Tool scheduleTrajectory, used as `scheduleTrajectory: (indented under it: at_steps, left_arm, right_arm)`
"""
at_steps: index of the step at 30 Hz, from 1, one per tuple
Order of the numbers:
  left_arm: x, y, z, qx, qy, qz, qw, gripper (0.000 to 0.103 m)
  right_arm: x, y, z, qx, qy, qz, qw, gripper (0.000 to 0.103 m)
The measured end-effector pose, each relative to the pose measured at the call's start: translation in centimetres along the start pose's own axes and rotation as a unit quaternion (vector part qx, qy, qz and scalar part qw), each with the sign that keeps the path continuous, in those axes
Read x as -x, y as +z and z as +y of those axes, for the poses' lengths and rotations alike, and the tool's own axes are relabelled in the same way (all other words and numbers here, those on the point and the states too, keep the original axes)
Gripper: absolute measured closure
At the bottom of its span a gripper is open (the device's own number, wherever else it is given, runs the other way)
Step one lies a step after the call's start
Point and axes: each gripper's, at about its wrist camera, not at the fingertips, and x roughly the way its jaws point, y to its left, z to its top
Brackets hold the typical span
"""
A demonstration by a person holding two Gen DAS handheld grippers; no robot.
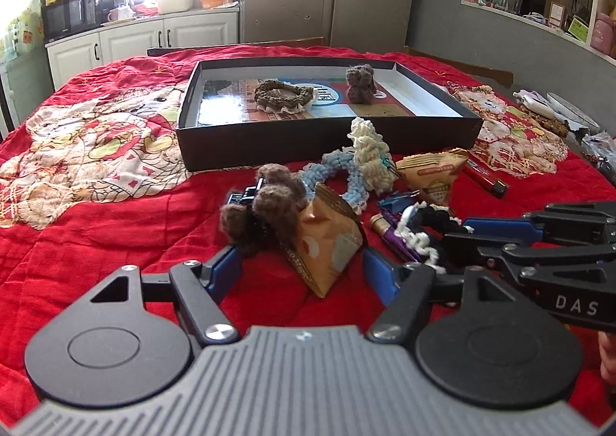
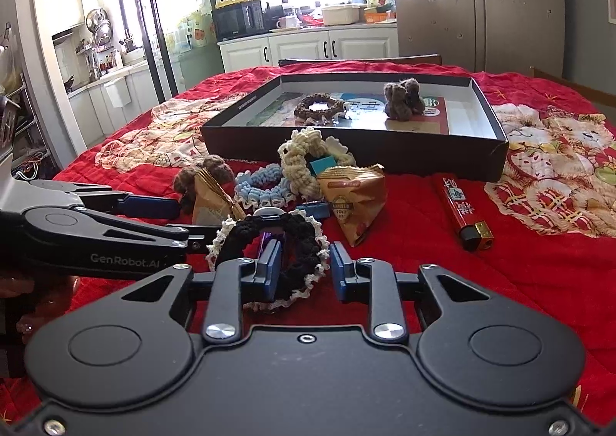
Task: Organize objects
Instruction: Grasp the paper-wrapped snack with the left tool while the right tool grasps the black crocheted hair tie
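- Your right gripper (image 2: 302,268) has its blue jaws apart, set either side of the near rim of the black scrunchie (image 2: 269,243); one pad sits inside the ring, the other outside, not yet pinching.
- Your left gripper (image 1: 302,268) is also spread wide, with the orange snack packet (image 1: 327,243) standing between its fingers and the brown crochet toy (image 1: 261,205) just beyond the left finger.
- Both grippers lie low over the red quilt (image 1: 115,224), the right reaching in across the left's right side.
- Farther off lie the blue scrunchie (image 2: 261,186), the cream scrunchie (image 2: 304,155) and a second snack packet (image 2: 354,197).
- To the right rests a red lighter (image 2: 462,209).
- At the far side sits the black box (image 2: 346,151), holding a brown scrunchie (image 2: 317,109) and a brown toy (image 2: 402,99).
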Motion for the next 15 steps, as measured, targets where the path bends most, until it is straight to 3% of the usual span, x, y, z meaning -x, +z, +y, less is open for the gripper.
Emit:
scheduleTrajectory:
  at_steps: [5, 9, 13, 15]
  left_arm:
    - [-0.43, 0.06, -0.15, -0.002, 0.004, -0.003, 1.0, 0.025]
    - [-0.65, 0.08, -0.24, -0.004, 0.005, -0.005, 1.0, 0.028]
    - [-0.72, 0.01, -0.55, -0.013, 0.003, -0.005, 0.9999, 0.051]
    - [-0.71, 0.02, -0.66, -0.016, 0.005, -0.007, 0.9998, 0.053]
  right_arm:
    - [-0.19, -0.1, -0.21, -0.005, -0.002, 0.003, 1.0, 0.077]
    - [-0.33, -0.28, -0.27, -0.007, -0.001, 0.007, 1.0, 0.086]
    - [-0.25, -0.3, -0.2, -0.004, 0.0, 0.002, 1.0, 0.088]
    - [-0.2, -0.34, -0.07, -0.001, 0.0, 0.001, 1.0, 0.088]
